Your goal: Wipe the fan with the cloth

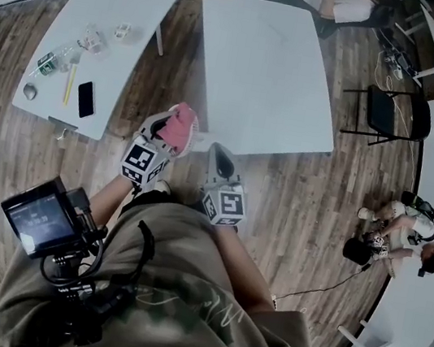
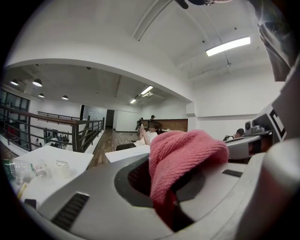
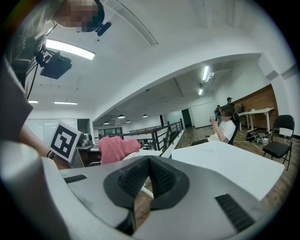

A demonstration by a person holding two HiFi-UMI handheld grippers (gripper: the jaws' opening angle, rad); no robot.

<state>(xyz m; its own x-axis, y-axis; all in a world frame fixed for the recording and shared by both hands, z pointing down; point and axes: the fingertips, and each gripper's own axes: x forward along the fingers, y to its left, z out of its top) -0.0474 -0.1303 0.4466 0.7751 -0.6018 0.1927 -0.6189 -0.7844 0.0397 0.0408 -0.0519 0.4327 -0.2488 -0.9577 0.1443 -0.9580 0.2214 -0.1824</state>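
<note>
We hold the left gripper (image 2: 168, 201) out in front of us with its jaws closed down on the pink cloth (image 2: 185, 152). The cloth keeps them slightly apart; it bunches up above the pads and droops over the right-hand jaw. In the head view the cloth sits over the wooden floor (image 1: 295, 198), just beside the near corner of the bare white table (image 1: 259, 68). Our right gripper (image 3: 148, 178) is just beside the left one, and its ribbed pads meet with nothing between them. From the right gripper view we see the cloth to the left, next to the left gripper's marker cube (image 3: 64, 140). A second white table (image 1: 135, 23) stands to the left with a dark phone (image 1: 86, 98), a yellow pencil (image 1: 70, 85) and some small bottles on it. A black chair (image 1: 392, 114) stands to the right of the bare table, and a person (image 1: 405, 233) sits on the floor further right. A small camera screen (image 1: 40, 221) hangs at our chest.
</note>
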